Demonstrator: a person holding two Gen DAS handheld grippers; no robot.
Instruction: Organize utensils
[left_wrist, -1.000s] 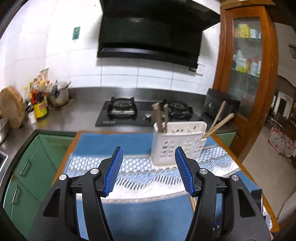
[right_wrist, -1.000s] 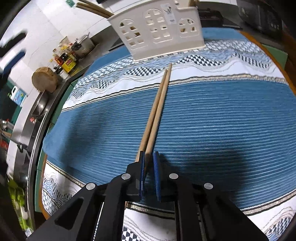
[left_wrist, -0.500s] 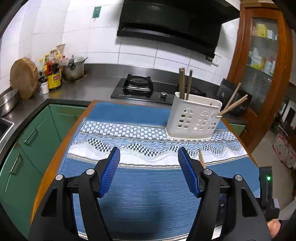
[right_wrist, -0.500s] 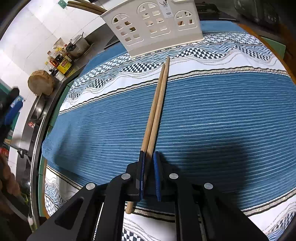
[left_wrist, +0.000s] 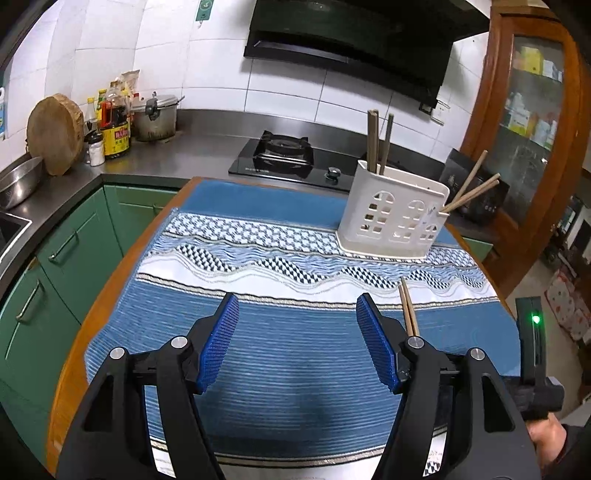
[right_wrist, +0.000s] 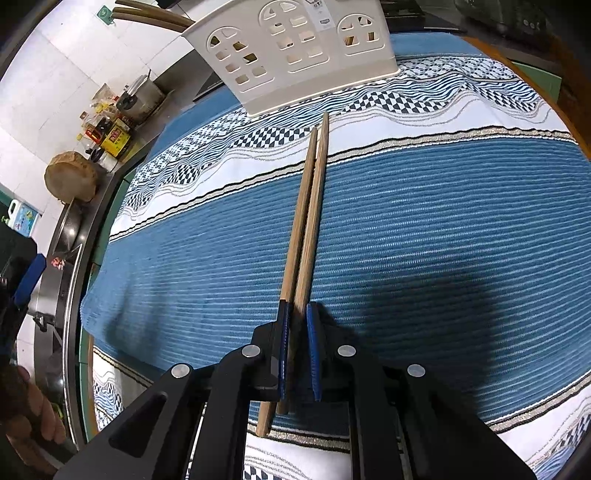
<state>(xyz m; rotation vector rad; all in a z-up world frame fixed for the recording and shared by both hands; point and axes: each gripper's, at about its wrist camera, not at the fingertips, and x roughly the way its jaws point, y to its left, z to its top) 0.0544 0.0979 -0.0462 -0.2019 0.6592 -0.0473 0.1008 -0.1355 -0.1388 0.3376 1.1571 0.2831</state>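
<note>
Chopsticks (right_wrist: 304, 236), two slim pale wooden rods side by side, pinched near their thick ends between ribbed blue pads (right_wrist: 313, 354) of right gripper (right_wrist: 297, 314), closed down to a narrow slit on them; butt ends poking out low in the frame below the pads, tips reaching up toward the foot of the holder (right_wrist: 291, 55). Lying along ribbed blue cloth (right_wrist: 443, 229), crossing its white band with the black-and-white wave pattern. Black, angular gripper arms with silver pivot bolts, tilted steeply down at the table. Holder: white plastic, flat-fronted, pierced with arched window cut-outs, standing at the top centre of the right wrist view. In the left wrist view, left gripper (left_wrist: 297, 317) wide apart with nothing between its pads, hovering over bare blue cloth at lower centre, pointed gently downward. Only from here: the holder's contents, two dark chopsticks (left_wrist: 378, 142) upright at its left end and two light chopsticks (left_wrist: 471, 188) leaning out at its right; tips of the gripped pair (left_wrist: 406, 306) peeking beside the right finger. Also the gas hob (left_wrist: 282, 157), a hand (left_wrist: 546, 443) at the lower right corner. Round wooden board (right_wrist: 72, 177) at the left in both views.
</note>
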